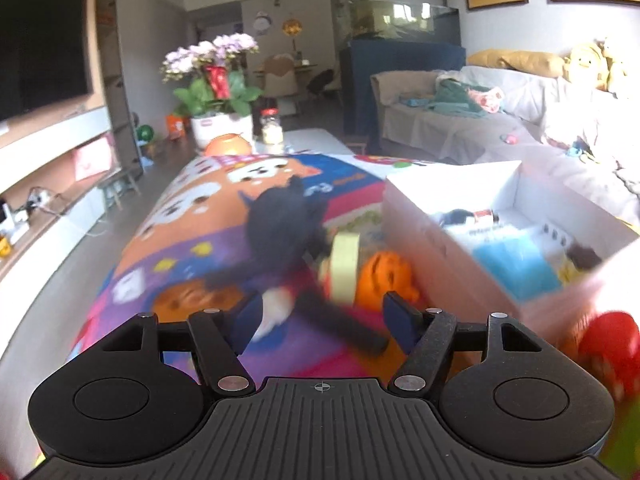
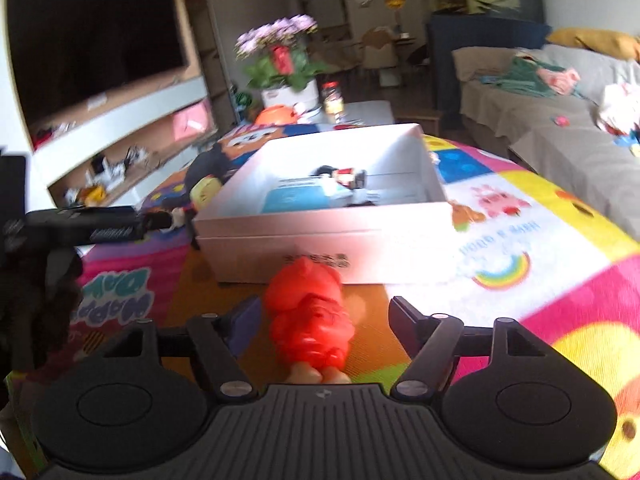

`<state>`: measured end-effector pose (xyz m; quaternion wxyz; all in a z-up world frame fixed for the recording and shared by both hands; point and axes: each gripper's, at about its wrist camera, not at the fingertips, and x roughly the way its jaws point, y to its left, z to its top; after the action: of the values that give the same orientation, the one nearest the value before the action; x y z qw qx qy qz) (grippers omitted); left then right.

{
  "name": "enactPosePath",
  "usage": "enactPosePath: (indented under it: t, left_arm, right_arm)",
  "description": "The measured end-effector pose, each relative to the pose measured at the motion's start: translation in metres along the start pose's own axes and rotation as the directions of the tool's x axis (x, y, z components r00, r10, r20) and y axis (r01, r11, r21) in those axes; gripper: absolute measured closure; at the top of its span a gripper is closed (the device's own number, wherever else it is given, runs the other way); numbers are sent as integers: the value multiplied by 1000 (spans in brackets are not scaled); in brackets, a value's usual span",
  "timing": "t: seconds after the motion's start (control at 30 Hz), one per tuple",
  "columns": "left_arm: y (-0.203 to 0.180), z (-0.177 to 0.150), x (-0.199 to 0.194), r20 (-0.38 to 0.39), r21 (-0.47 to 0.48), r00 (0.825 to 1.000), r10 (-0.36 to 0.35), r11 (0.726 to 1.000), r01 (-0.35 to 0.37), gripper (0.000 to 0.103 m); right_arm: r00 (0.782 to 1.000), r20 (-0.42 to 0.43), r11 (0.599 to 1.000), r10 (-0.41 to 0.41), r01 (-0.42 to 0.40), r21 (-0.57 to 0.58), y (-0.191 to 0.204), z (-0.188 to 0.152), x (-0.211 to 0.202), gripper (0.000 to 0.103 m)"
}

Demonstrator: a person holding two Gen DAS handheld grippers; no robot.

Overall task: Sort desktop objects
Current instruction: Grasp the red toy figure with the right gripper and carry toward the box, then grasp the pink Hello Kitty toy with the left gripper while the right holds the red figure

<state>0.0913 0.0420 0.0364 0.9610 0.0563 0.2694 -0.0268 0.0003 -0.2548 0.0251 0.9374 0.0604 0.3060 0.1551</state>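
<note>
A colourful play mat [image 2: 540, 240] is covering the table, leaving open room at centre right of the right wrist view. The white box [image 2: 320, 240] is sitting mid-frame, its near wall facing the camera. A black plush cat [image 1: 280, 216] is lying at centre of the left view, just left of the box. The left gripper [image 1: 320, 316] is standing open around the cat's blurred leg. The right gripper [image 2: 320, 316] is standing open around a red toy figure [image 2: 308, 316], pads apart from it.
</note>
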Motion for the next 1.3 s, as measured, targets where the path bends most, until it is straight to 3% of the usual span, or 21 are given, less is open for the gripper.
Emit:
enactPosePath:
  t: [0.1, 0.17, 0.23, 0.37, 0.5, 0.7, 0.77, 0.8, 0.93, 1.03, 1.17, 1.3]
  left_arm:
    - [-10, 13, 28, -27, 35, 1000, 11, 999, -10, 40]
    - [-16, 16, 41, -32, 69, 999, 36, 997, -34, 50]
    - [-19, 17, 48, -28, 107, 998, 61, 993, -57, 76]
    - [-15, 9, 28, -22, 103, 998, 55, 993, -53, 80]
    - [-23, -12, -22, 40, 195, 999, 32, 980, -40, 81]
    - [-45, -55, -88, -11, 255, 989, -147, 956, 145, 75]
    - [-50, -66, -100, -43, 250, 979, -201, 946, 206, 67]
    - [-51, -70, -104, -48, 248, 975, -217, 943, 222, 57]
    - [-50, -74, -99, -40, 234, 980, -196, 951, 200, 28]
    - [-46, -69, -81, -76, 175, 977, -201, 962, 211, 19]
    - [-49, -64, -53, -126, 84, 973, -191, 976, 202, 17]
    - [-58, -59, -39, -115, 59, 979, -171, 982, 178, 19]
  right_arm:
    - [999, 29, 997, -14, 12, 70, -13, -9, 1, 19]
    - [999, 47, 995, -19, 14, 99, -18, -9, 1, 19]
    - [998, 58, 993, -20, 13, 117, -21, -9, 1, 18]
    - [999, 42, 993, -9, 4, 116, -20, -10, 3, 18]
    - [999, 42, 994, -11, 6, 113, -21, -11, 2, 18]
    - [999, 44, 995, -25, 21, 102, -19, -12, 1, 15]
    - [999, 43, 995, -30, 26, 98, -17, -12, 1, 14]
    - [998, 44, 995, -35, 31, 97, -17, -12, 1, 13]
    - [998, 48, 995, -49, 45, 90, -14, -13, 0, 12]
    - [997, 56, 995, -57, 52, 82, -12, -14, -2, 10]
    - [996, 68, 995, -60, 54, 85, -12, -14, -4, 5]
    - [997, 59, 994, -55, 49, 100, -16, -13, -3, 4]
